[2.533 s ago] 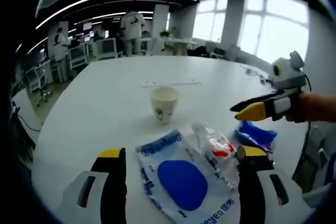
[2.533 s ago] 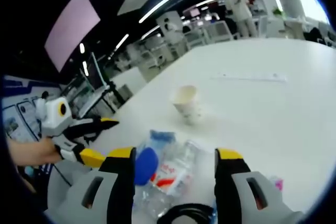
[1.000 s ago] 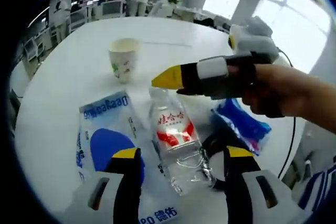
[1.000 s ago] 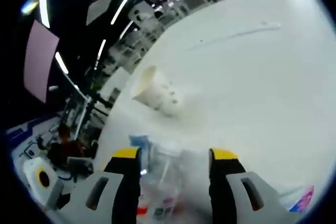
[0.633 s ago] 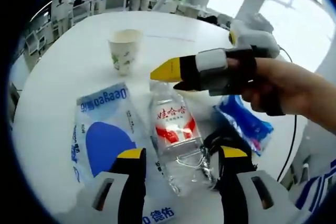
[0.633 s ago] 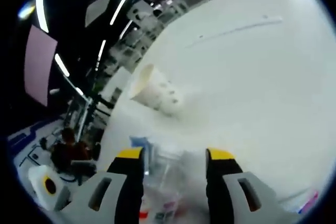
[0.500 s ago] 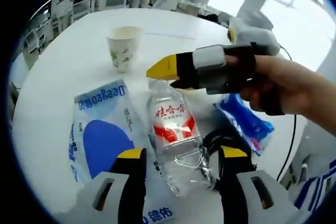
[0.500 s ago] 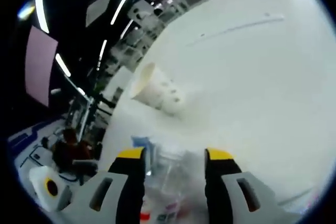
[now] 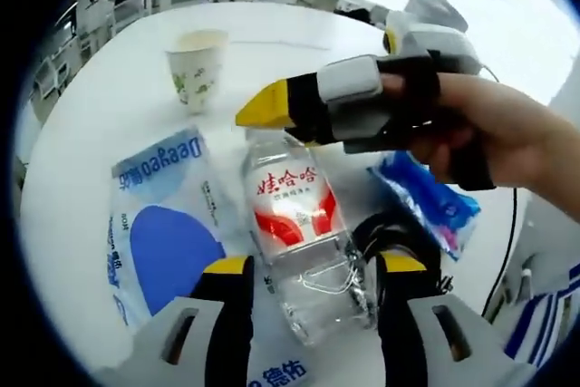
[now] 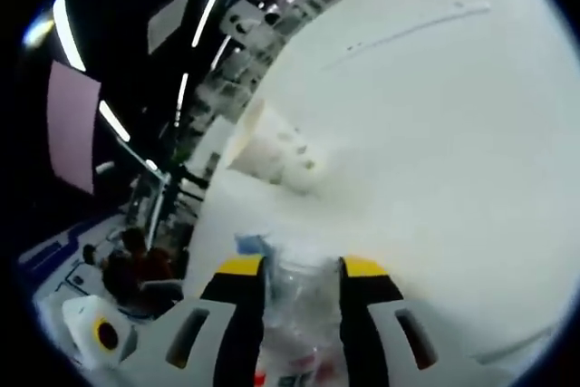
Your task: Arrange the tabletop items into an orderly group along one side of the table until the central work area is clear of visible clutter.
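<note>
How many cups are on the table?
1. The paper cup stands upright on the white table, beyond the water bottle. In the right gripper view it is the same cup. Others could be hidden.

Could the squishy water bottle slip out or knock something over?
Maybe. The right gripper is pinching the crumpled clear bottle near its top, so the soft plastic could buckle and slip free. The bottle lies on the blue and white pouch, which might get dragged along. A sideways swing could also tip the paper cup standing nearby.
</note>
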Demonstrator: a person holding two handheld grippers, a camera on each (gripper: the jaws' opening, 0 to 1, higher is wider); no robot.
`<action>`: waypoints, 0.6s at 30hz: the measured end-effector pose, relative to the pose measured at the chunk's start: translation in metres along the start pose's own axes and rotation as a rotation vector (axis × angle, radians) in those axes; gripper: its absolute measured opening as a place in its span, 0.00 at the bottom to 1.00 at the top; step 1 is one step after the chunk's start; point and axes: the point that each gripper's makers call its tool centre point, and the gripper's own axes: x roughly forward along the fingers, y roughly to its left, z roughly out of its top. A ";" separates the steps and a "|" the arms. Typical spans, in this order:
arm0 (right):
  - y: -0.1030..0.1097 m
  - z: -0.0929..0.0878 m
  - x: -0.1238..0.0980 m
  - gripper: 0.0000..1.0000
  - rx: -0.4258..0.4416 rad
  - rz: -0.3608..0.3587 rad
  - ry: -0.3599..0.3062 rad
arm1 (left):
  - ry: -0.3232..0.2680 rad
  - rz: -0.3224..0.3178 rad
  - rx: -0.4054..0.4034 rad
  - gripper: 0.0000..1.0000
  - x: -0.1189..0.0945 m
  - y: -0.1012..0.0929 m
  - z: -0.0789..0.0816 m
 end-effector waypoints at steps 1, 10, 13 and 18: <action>-0.002 -0.002 -0.001 0.24 -0.003 -0.008 0.011 | 0.009 -0.013 0.011 0.49 0.001 -0.002 0.000; 0.005 0.004 -0.005 0.18 0.055 0.044 -0.042 | 0.011 -0.028 0.002 0.46 -0.001 -0.002 -0.001; 0.009 0.005 -0.010 0.17 0.041 0.060 -0.078 | -0.005 -0.031 0.004 0.46 -0.002 -0.003 -0.001; 0.022 0.008 -0.021 0.17 0.002 0.093 -0.147 | -0.039 -0.020 0.047 0.44 -0.007 -0.006 0.000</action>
